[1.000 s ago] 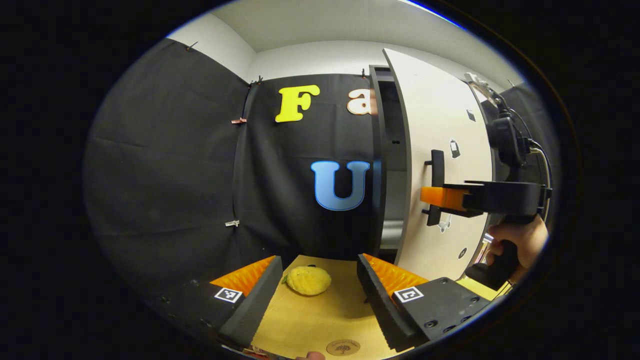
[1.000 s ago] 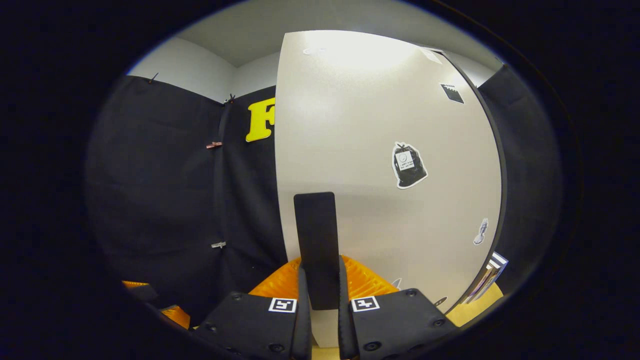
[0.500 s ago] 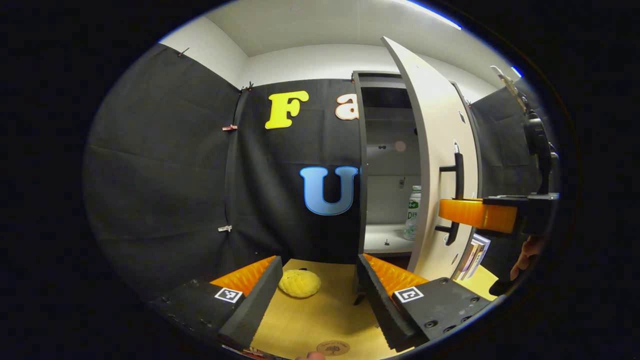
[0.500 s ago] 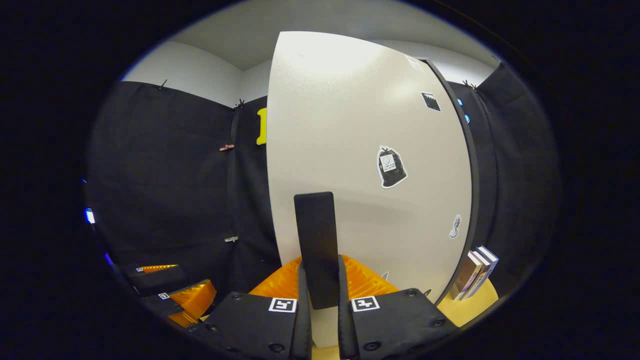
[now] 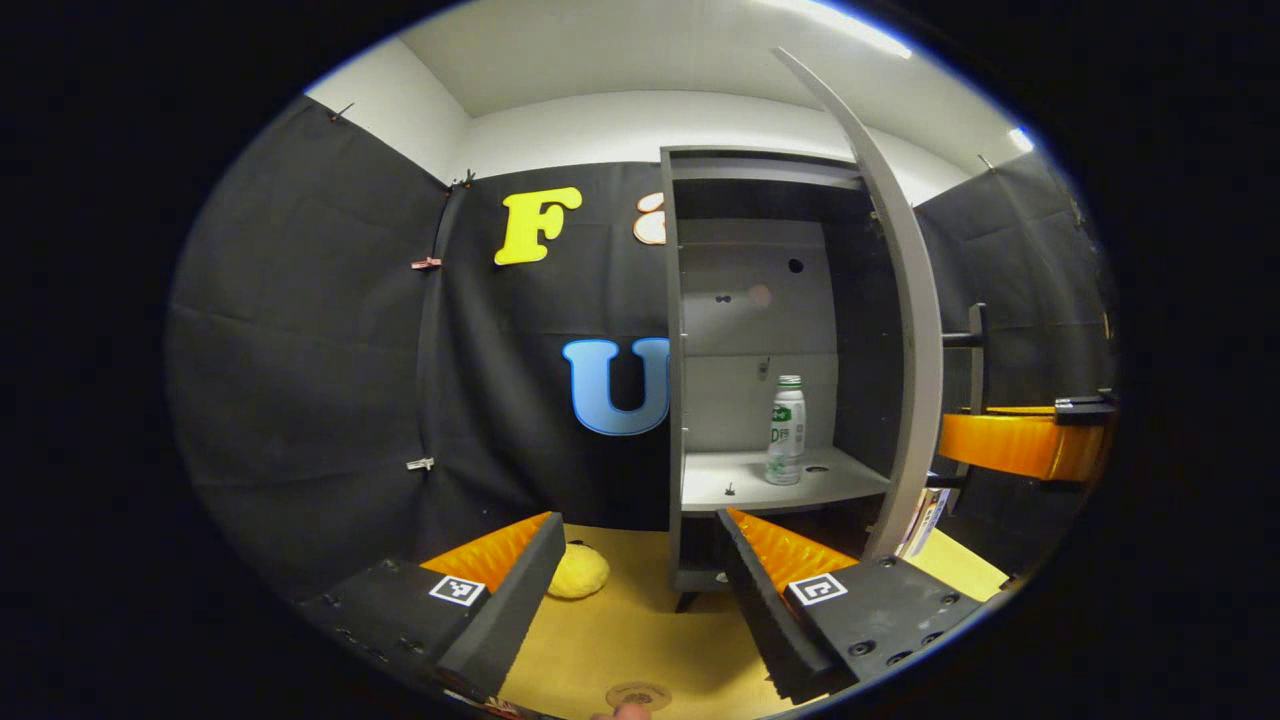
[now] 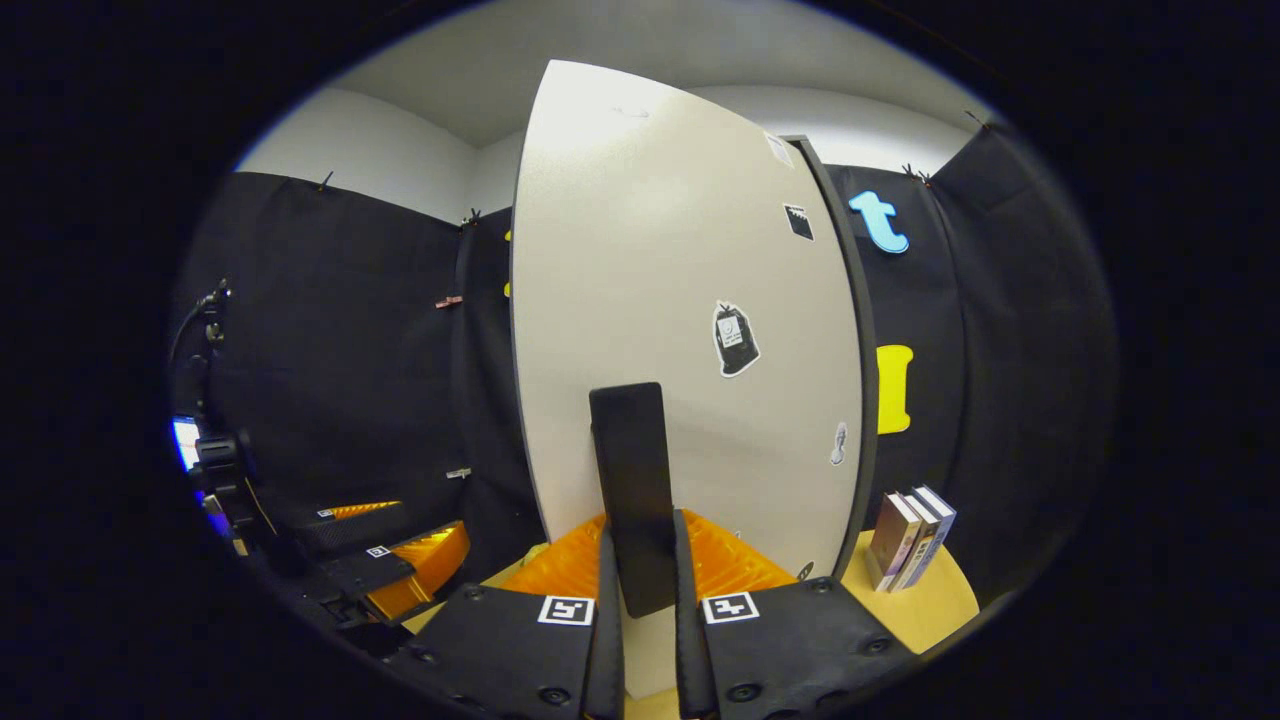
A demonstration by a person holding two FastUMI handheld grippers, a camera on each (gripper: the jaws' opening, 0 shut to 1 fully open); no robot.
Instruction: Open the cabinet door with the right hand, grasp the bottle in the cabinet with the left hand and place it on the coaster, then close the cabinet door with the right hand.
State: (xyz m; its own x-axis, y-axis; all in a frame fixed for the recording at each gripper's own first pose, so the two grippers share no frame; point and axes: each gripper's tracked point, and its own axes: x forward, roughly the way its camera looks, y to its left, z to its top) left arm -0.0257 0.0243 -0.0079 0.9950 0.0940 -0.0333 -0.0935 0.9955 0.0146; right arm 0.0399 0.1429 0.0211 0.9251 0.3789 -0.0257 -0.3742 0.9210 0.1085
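cabinet door (image 6: 680, 300) open | right gripper (image 6: 648, 590) pinching door handle (image 6: 632, 490) | left gripper (image 5: 635, 580) spread wide | bottle (image 5: 786, 430) not yet grabbed

The cabinet door (image 6: 680, 300) looks smooth and matt, the bottle (image 5: 786, 430) glossy plastic, the tabletop (image 5: 640, 630) pale wood, the booth wall (image 5: 300, 380) black cloth.

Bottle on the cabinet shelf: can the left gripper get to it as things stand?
Probably yes. The door is swung wide, the bottle stands upright near the shelf's front edge with nothing before it, and the left gripper is open, facing the cabinet.
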